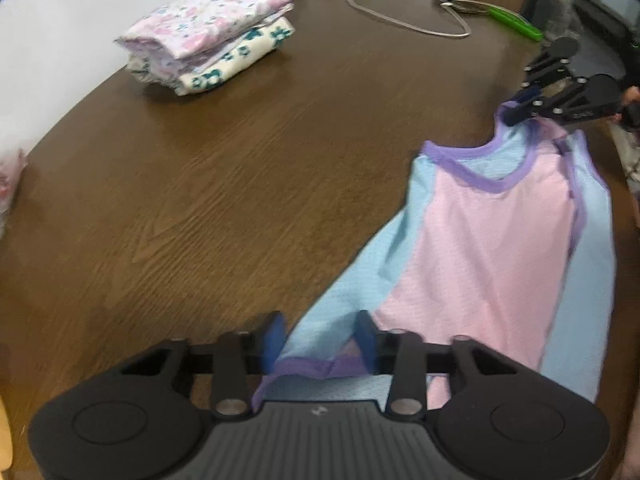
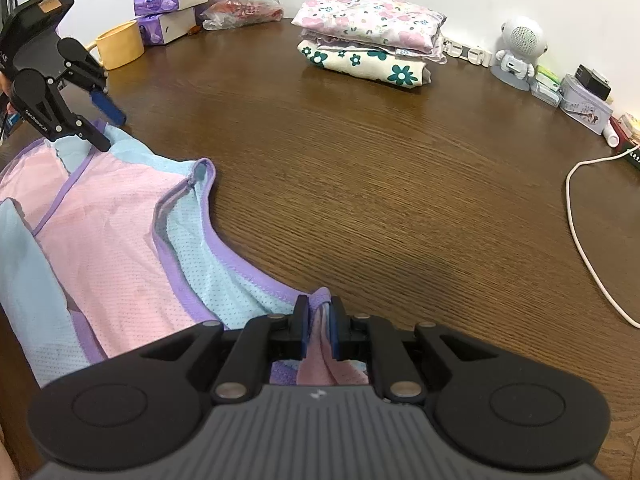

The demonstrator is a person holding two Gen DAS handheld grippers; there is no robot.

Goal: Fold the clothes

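Right gripper is sitting nearly closed, pads pinching a bunched purple-trimmed strap of the tank top. Left gripper is standing part open; a purple-edged corner of the same top is lying between its blue pads, but the pads aren't visibly pressing on it, so no firm grip there.

The tank top, one piece in pink and light blue mesh with purple binding, is lying spread on the brown wooden table, stretched between the two grippers.

Open tabletop is lying beyond the garment, nothing blocking it.

Further out: one stack of folded clothes, two pieces I can count for sure, a pink floral one on top of a cream one with teal flowers; there may be thin layers between, can't tell.

Far edge by the wall, left side: one yellow mug, two purple tissue boxes stacked, one clear bag with something red.

Right side: one small white robot figure, a white power strip, one tin box, a few small items too blurred to count, and one white cable trailing across the table.
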